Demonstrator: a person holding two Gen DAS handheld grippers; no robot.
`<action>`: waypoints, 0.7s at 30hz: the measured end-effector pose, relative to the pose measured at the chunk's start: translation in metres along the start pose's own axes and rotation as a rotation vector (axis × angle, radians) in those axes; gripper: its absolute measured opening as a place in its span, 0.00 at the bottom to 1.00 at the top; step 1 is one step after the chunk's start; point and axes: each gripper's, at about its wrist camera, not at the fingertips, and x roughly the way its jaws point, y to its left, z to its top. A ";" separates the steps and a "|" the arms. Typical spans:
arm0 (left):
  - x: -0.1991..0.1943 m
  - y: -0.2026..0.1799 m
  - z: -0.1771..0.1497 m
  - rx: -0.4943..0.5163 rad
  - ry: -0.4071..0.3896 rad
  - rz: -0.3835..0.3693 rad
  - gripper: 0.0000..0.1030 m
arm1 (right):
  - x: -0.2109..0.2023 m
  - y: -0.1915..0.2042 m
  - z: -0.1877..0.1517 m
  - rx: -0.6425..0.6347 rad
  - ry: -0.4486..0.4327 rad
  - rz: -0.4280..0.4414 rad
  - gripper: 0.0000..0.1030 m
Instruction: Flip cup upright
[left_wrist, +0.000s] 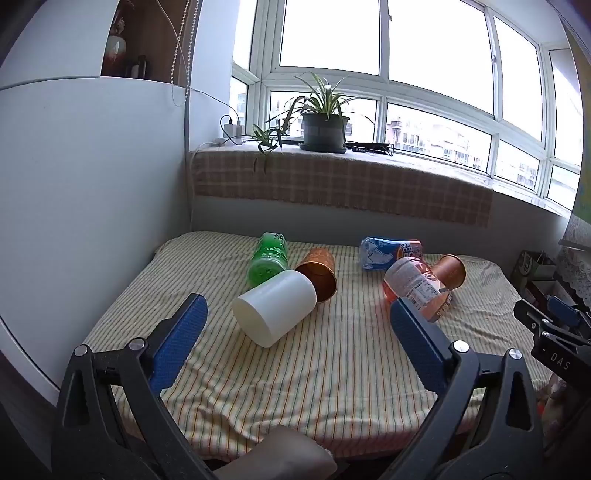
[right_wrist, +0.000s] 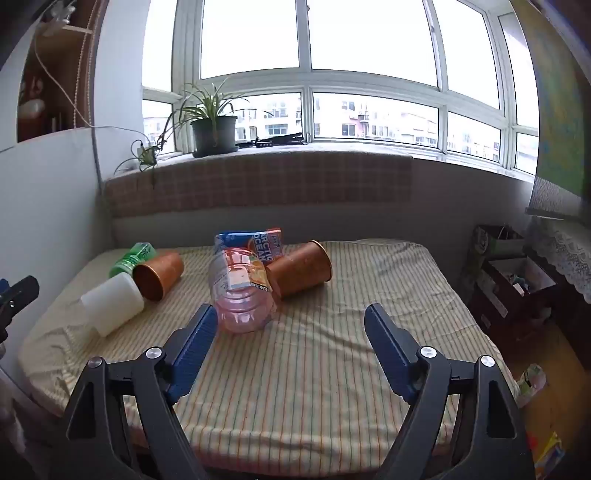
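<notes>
A white cup (left_wrist: 275, 308) (right_wrist: 110, 304) lies on its side on the striped cloth, its flat base toward me. A copper cup (left_wrist: 318, 274) (right_wrist: 159, 275) lies on its side just behind it, mouth facing me. Further right lies a second copper cup (left_wrist: 448, 271) (right_wrist: 299, 267), also on its side. My left gripper (left_wrist: 297, 306) is open, hovering short of the white cup. Open as well, my right gripper (right_wrist: 291, 317) hangs above the cloth in front of the pink bottle, nothing between its fingers. The right gripper's tip (left_wrist: 546, 325) shows at the left view's right edge.
A green bottle (left_wrist: 269, 258) (right_wrist: 133, 256), a pink bottle (left_wrist: 417, 286) (right_wrist: 242, 291) and a blue-labelled bottle (left_wrist: 389, 251) (right_wrist: 251, 240) lie among the cups. The table (right_wrist: 332, 369) meets a white wall at left and a windowsill with a potted plant (left_wrist: 323, 129) behind. Clutter stands at right (right_wrist: 517, 280).
</notes>
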 end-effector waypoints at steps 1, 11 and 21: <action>0.000 0.000 0.000 0.001 0.001 0.000 0.98 | 0.000 0.001 0.000 -0.005 0.000 -0.003 0.79; -0.001 0.001 0.000 -0.008 0.003 0.001 0.98 | 0.003 -0.001 0.000 0.005 0.005 0.002 0.79; 0.000 -0.001 -0.001 -0.002 0.007 0.007 0.98 | 0.008 0.002 0.001 0.001 0.031 0.016 0.79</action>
